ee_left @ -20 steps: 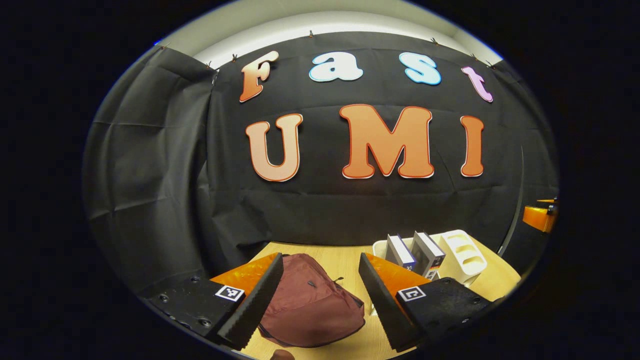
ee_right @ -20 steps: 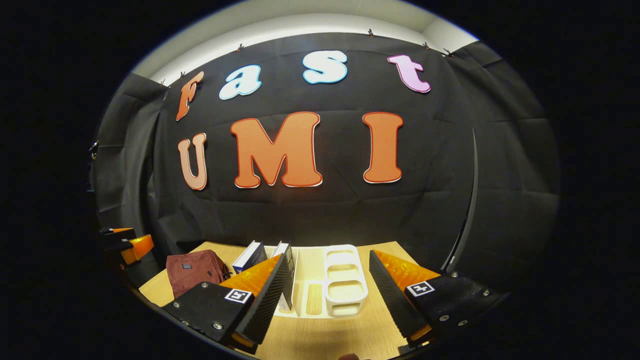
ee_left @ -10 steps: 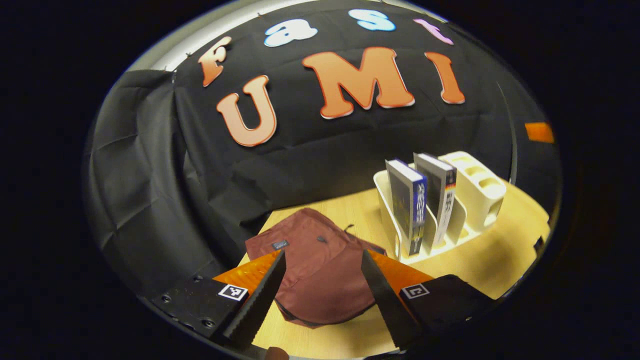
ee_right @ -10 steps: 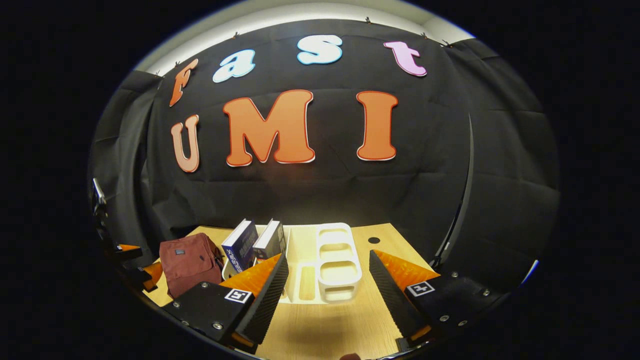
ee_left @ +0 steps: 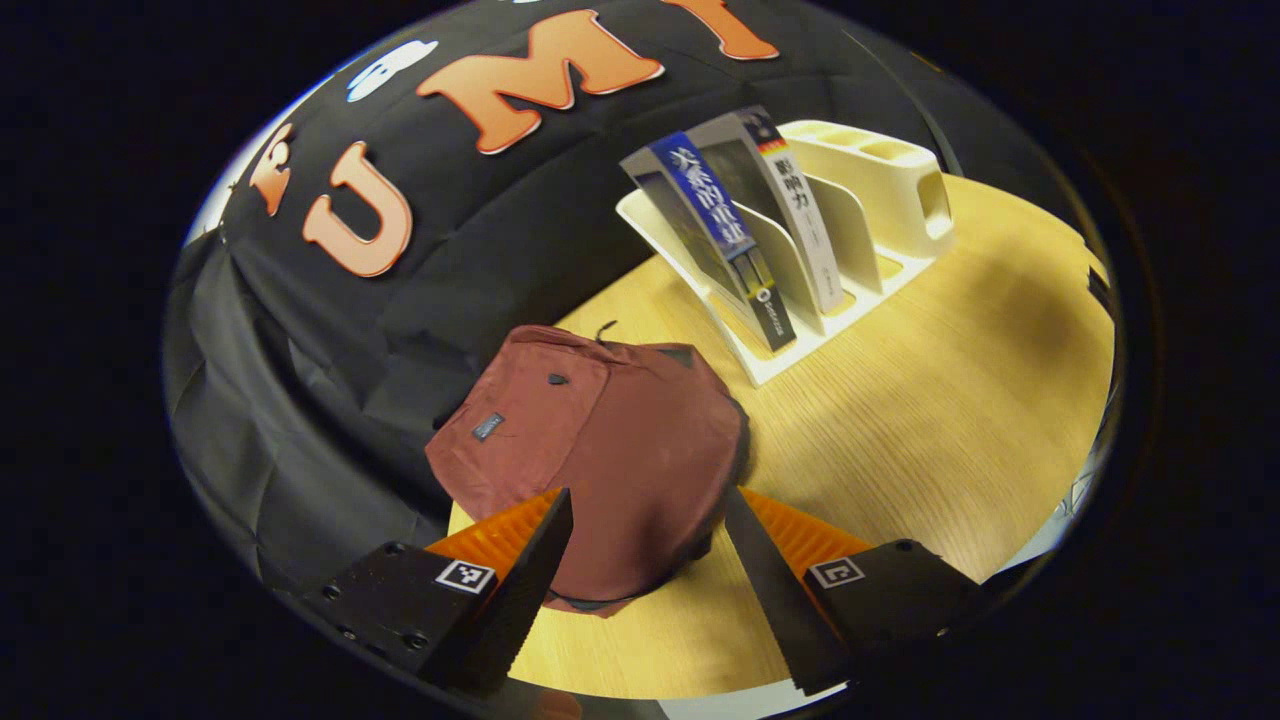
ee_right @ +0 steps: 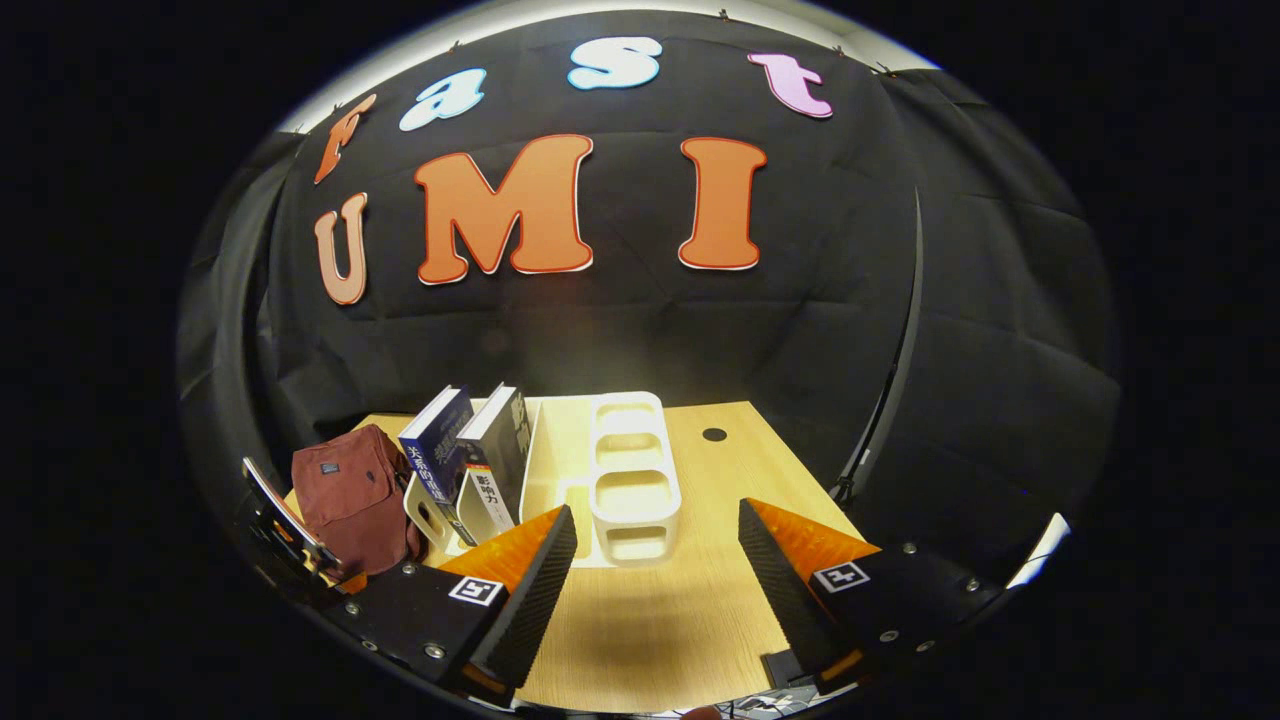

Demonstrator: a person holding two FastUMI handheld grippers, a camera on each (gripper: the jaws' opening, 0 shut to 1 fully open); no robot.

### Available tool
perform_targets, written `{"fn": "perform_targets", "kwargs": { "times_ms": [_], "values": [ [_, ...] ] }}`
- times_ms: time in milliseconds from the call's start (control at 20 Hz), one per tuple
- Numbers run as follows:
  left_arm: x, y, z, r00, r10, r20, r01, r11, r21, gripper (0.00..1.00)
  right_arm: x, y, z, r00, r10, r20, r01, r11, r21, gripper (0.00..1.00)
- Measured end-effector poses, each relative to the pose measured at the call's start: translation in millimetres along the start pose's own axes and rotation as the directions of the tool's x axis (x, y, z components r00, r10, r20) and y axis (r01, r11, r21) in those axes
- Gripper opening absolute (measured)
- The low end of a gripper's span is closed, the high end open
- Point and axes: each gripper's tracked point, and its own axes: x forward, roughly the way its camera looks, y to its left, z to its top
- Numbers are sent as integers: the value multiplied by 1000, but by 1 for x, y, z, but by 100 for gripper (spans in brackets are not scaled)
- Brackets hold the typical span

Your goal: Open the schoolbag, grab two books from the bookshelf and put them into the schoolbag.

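A staged recording booth: black cloth wall behind a wooden table.

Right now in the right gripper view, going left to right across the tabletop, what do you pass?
Maroon schoolbag → blue-spined book → white-spined book → white bookshelf's ring-shaped divider block → small dark hole in the table.
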Motion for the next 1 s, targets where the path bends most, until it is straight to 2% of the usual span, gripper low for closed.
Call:
{"fn": "perform_targets", "kwargs": {
  "times_ms": [150,400,650,700,750,900,950,1000],
  "values": [
    [22,-16,-8,999,-13,-33,14,999,29,98,-2,-4,-3,1000,-16,-25,16,1000,4,97],
    [55,0,-10,998,30,-58,-25,997,78,98,-6,-6,-8,997,-39,-64,39,999,-2,97],
    [63,3,-12,995,-19,-96,24,998,51,98,-2,-10,-19,995,-16,-100,18,1000,22,97],
    [63,0,-11,995,-45,-95,50,997,55,94,1,-11,-22,995,-10,-98,12,1000,20,97],
    [65,0,-11,994,-54,-90,60,996,58,99,2,-11,-22,995,-5,-95,7,1000,17,97],
    [67,-11,-10,991,-90,-96,99,990,97,35,4,-11,-19,997,10,-83,-9,1000,10,97],
    [69,-9,-11,992,-74,-105,86,990,115,31,4,-10,-18,997,16,-78,-15,1000,14,97],
    [71,-9,-10,993,-53,-104,66,989,130,20,4,-10,-16,997,21,-74,-20,1000,19,97]
  ]
}}
